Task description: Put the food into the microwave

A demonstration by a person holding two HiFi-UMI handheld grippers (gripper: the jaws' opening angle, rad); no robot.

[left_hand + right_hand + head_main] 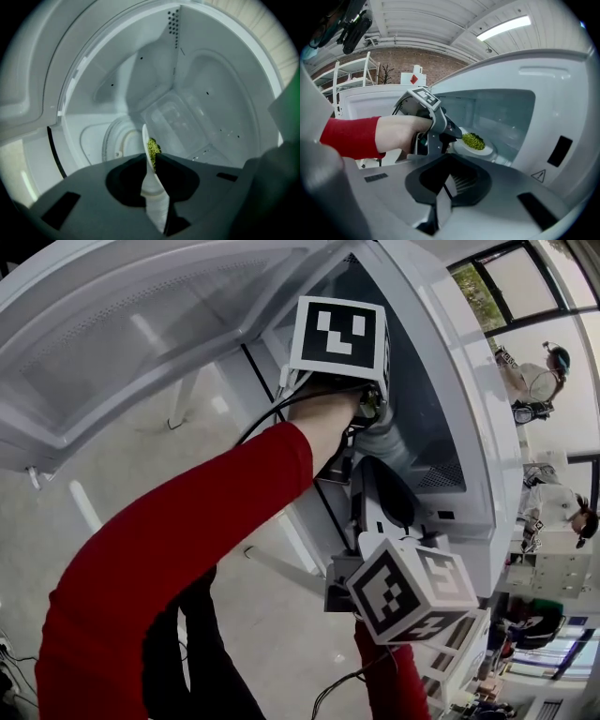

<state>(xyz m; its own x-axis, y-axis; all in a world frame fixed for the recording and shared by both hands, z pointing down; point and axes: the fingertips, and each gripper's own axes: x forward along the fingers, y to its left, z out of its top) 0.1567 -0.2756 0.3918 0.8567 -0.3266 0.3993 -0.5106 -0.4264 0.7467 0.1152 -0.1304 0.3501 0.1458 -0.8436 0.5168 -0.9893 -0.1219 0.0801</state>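
Green food (473, 140) on a small white plate (483, 151) is inside the white microwave (562, 93); left gripper's (151, 154) jaws opening on its rim, right gripper (445, 185) closed, empty.

White microwave (562, 93), pale grey inside. Green food (473, 140) lies on a white plate (485, 151). Red sleeve (169, 549). The far marker cube (339, 334) and the near marker cube (412, 587) bear black-and-white square patterns. Brown brick wall (440, 63).

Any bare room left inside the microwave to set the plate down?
Cavity floor is bare all round the turntable ring, out to the walls. Crowded only at the front: left tool, jaws opening, with the plate between them.
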